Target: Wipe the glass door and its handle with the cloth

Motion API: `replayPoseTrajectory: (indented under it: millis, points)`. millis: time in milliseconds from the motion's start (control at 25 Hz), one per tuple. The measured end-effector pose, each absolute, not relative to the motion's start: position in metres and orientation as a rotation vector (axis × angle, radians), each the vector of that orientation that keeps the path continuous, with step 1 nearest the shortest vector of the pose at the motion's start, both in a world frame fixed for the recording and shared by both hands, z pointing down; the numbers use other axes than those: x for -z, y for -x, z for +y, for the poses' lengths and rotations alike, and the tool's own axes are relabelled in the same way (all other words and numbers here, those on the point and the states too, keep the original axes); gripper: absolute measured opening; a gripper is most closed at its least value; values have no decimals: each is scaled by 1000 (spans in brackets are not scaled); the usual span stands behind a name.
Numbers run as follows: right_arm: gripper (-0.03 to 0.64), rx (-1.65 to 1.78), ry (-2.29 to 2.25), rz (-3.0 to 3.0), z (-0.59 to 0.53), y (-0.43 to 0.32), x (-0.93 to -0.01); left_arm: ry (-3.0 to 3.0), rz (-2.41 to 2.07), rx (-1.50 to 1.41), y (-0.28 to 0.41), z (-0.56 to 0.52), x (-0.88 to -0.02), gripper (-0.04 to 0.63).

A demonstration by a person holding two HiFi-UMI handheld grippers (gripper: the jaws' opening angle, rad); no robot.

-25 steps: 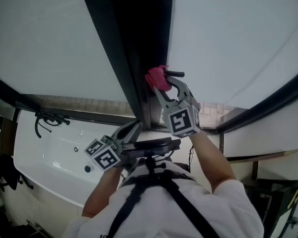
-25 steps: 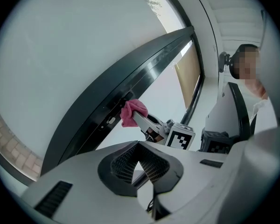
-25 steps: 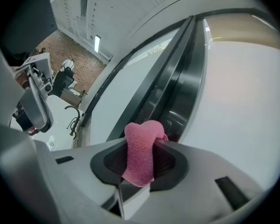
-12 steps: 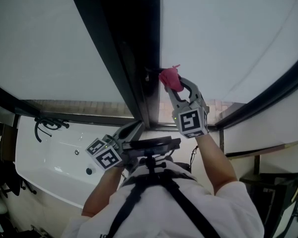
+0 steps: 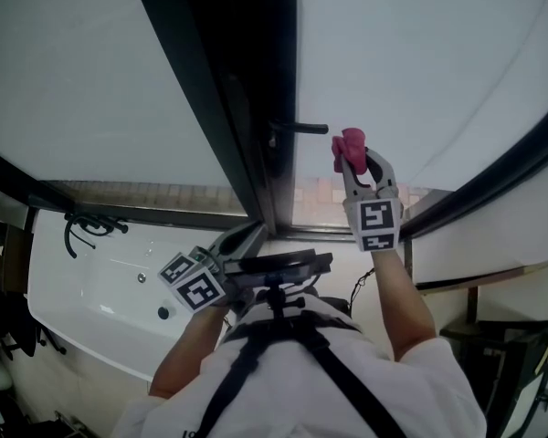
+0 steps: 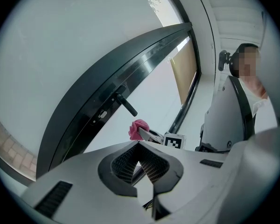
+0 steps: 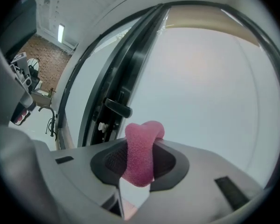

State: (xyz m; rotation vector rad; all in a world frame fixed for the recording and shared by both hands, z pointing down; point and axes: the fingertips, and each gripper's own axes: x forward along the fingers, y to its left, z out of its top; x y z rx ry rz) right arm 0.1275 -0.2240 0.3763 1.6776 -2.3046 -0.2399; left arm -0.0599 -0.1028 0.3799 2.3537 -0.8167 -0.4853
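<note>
The pink cloth [image 5: 350, 140] is clamped in the jaws of the right gripper [image 5: 355, 162], just right of the handle [image 5: 303, 128], against or near the glass door [image 5: 429, 71]. The left gripper [image 5: 247, 239] hangs low, jaws clenched, empty. Wiping seems midway; most glass probably remains.

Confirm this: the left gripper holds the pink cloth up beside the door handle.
Wrong gripper: the right gripper holds the pink cloth up beside the door handle, as the right gripper view shows. The left gripper is shut on nothing.
</note>
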Motion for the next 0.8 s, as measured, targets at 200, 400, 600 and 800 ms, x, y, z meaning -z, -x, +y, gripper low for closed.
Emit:
replayPoseTrajectory:
  millis: [200, 400, 600, 800]
  points:
    - [109, 68, -1622, -2426, -226, -114, -387, -2347, -841, 485, 66, -98, -380, -8]
    - [109, -94, -1445, -2616, -234, -62, -393, -2345, -870, 478, 72, -97, -381, -8]
    - [109, -179, -1323, -2734, -246, -18, -391, -2330, -908, 486, 80, -97, -383, -8]
    - [109, -318, -1275, -2814, -260, 6, -388, -2313, -933, 496, 85, -98, -385, -8]
